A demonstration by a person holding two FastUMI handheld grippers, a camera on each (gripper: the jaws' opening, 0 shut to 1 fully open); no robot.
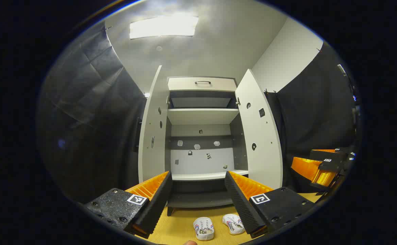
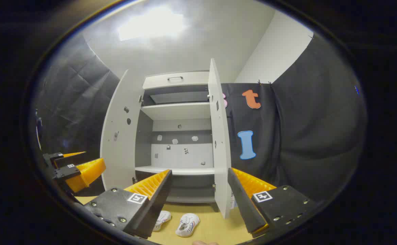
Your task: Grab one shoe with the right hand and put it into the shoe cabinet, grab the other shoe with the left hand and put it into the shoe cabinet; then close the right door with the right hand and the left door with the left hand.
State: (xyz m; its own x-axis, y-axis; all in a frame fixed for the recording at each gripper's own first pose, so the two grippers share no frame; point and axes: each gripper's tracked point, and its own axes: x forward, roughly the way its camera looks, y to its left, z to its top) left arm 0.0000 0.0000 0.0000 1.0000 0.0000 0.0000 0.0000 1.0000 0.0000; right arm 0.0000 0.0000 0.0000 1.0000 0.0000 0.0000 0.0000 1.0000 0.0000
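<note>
Currently both white shoes lie on the floor before the open shoe cabinet, toes toward it, below the wide-open, empty right hand-held gripper.

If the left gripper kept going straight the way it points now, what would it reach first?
Probably the open shoe cabinet: the left gripper, fingers apart, aims between the two open doors at its lower shelf. The shoes lie below that line. Depth is unclear.
</note>
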